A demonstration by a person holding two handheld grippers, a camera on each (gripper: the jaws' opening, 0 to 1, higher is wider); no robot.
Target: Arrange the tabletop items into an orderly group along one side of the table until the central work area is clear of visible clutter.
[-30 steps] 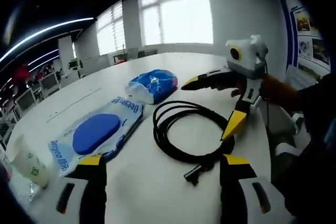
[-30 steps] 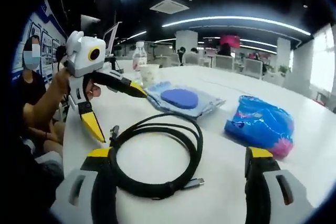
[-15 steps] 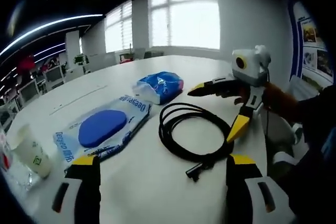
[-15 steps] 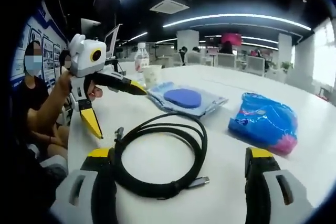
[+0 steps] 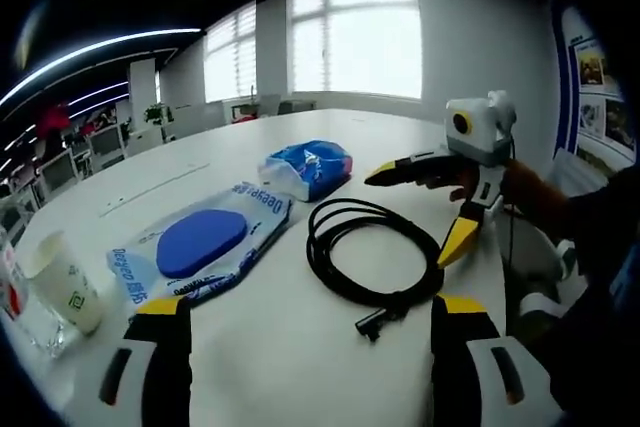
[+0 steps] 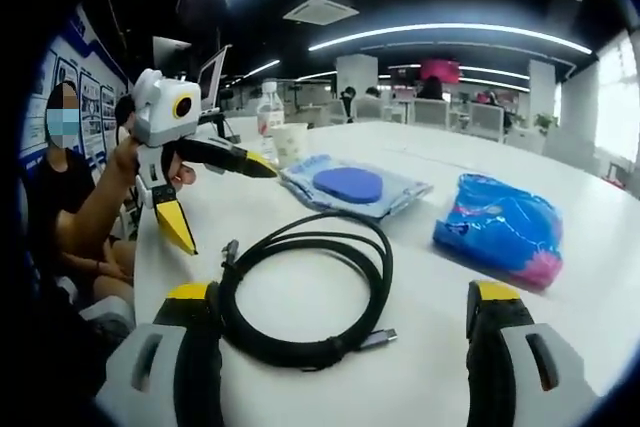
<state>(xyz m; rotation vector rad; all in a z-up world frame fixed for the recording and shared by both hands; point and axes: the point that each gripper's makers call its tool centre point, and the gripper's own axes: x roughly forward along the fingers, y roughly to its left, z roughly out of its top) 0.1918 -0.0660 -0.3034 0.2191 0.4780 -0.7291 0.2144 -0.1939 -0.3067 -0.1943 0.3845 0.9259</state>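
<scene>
Left gripper (image 5: 300,362): jaws held wide, nothing gripped.
Right gripper (image 6: 340,357): wide, empty.
Risk: coiled black cable (image 6: 305,287), at 12 o'clock, may be uncoiled if one strand is pinched.

Background: open office.
Large windows (image 5: 350,32) far ahead of left tongs; masked seated person (image 6: 62,182) and wall posters (image 6: 90,62) left of right tongs.

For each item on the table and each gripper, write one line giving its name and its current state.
black cable: coiled, lying flat, ungripped
wipes pack: flat, lid closed
blue bag: crumpled, lying on table
paper cup: upright
bottle: upright, capped
left gripper: open, empty
right gripper: open, empty
</scene>
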